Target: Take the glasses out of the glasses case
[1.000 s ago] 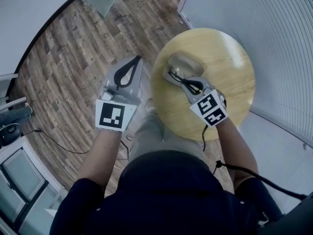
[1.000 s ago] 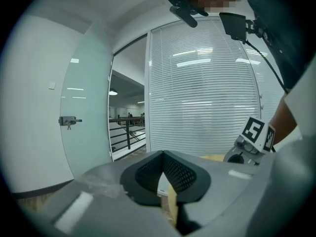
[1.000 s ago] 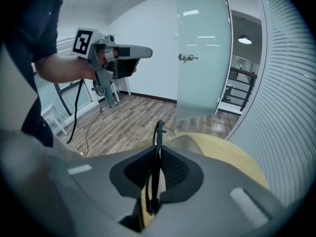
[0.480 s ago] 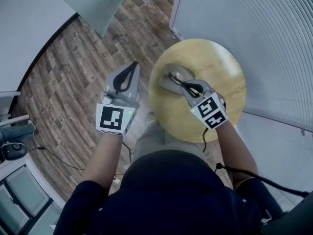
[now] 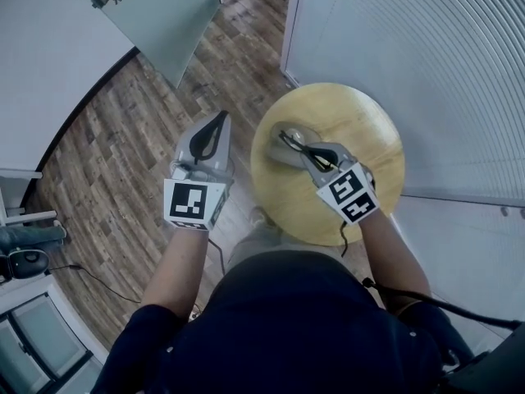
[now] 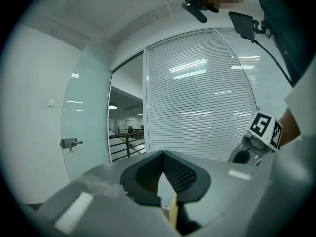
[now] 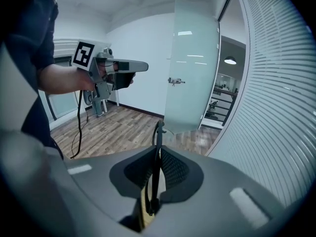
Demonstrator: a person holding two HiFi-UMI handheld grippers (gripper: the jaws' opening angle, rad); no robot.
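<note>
A grey glasses case (image 5: 287,148) lies open on the round wooden table (image 5: 369,150). My right gripper (image 5: 307,149) hangs just above the case, shut on the black glasses (image 5: 292,142), which stick out past its tips. In the right gripper view the thin black glasses (image 7: 156,157) stand pinched upright between the pads of the right gripper (image 7: 158,151). My left gripper (image 5: 221,117) is shut and holds nothing, raised over the wooden floor to the left of the table. In its own view the left gripper (image 6: 162,155) has its pads meeting, with no object between them.
A wall of white slatted blinds (image 5: 426,48) runs close behind and to the right of the table. A frosted glass door (image 5: 156,6) with a handle stands ajar at the back left. Wooden floor (image 5: 123,130) lies to the left. A cable (image 5: 426,302) trails from my right arm.
Both grippers have risen. The right one has lifted the glasses up off the case; the left one stays shut and empty beside the table.
</note>
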